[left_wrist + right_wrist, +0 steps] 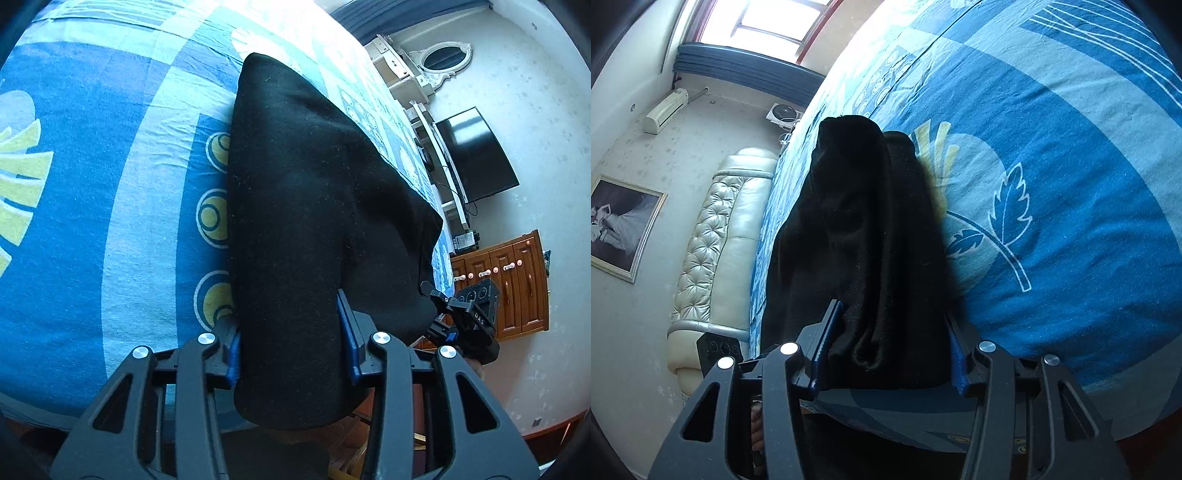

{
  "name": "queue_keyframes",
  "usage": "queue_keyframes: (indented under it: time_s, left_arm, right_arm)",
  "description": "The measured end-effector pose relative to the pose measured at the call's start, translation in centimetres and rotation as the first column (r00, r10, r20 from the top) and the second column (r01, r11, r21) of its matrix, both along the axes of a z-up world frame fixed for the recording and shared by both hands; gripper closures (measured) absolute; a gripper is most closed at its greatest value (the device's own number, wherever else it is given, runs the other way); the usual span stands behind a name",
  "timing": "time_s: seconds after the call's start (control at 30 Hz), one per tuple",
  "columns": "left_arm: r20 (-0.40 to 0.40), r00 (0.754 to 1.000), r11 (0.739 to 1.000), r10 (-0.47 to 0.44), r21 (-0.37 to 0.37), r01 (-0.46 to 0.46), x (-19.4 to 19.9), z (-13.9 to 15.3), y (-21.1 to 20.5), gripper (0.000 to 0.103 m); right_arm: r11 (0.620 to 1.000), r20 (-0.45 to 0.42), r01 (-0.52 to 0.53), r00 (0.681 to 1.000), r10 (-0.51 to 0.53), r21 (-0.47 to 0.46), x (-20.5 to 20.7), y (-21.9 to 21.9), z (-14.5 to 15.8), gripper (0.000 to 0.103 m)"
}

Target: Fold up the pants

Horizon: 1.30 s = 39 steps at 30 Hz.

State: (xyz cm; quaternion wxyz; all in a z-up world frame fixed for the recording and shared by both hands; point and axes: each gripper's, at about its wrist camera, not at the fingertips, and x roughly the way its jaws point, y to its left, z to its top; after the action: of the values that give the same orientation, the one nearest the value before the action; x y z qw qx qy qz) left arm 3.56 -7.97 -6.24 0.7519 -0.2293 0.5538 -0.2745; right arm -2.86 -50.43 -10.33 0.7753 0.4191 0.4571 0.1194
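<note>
The black pants [303,206] lie stretched over the blue patterned bedsheet [92,184] and run away from me toward the far edge of the bed. My left gripper [291,339] is shut on one near end of the pants, the cloth bunched between its blue pads [349,332]. My right gripper [890,347] is shut on the other near end of the pants [864,236], which hang in folds between its fingers. The right gripper also shows at the right of the left wrist view [465,314].
The bedsheet [1071,184] spreads wide to the right. A padded cream headboard [716,236] stands at the bed's end. A television [476,155], a wooden cabinet [506,280] and a white mirror [443,59] line the wall beyond the bed's edge.
</note>
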Motion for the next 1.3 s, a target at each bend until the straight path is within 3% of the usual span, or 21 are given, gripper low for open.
queue_keyframes:
  time_s: [0.2, 0.4, 0.73, 1.3]
  left_arm:
    - [0.048, 0.999, 0.997, 0.027, 0.071, -0.030, -0.1, 1.3, 1.5, 0.066]
    - [0.064, 0.995, 0.990, 0.078, 0.114, -0.085, -0.8, 1.9, 6.0, 0.066]
    - [0.057, 0.981, 0.974, 0.183, 0.121, -0.189, -2.6, 2.3, 14.0, 0.066]
    - [0.052, 0.979, 0.977, 0.195, 0.075, -0.198, -3.2, 1.5, 15.6, 0.062]
  right_arm:
    - [0.999, 0.007, -0.039, 0.999, 0.039, -0.001, 1.2, 2.3, 0.1, 0.055]
    - [0.993, 0.010, -0.117, 0.993, 0.116, 0.021, 3.2, 6.8, -0.3, 0.055]
    - [0.976, 0.007, -0.216, 0.976, 0.216, 0.040, 5.0, 14.4, -0.8, 0.055]
    - [0.977, 0.014, -0.207, 0.978, 0.207, 0.048, 5.0, 15.4, -0.6, 0.055]
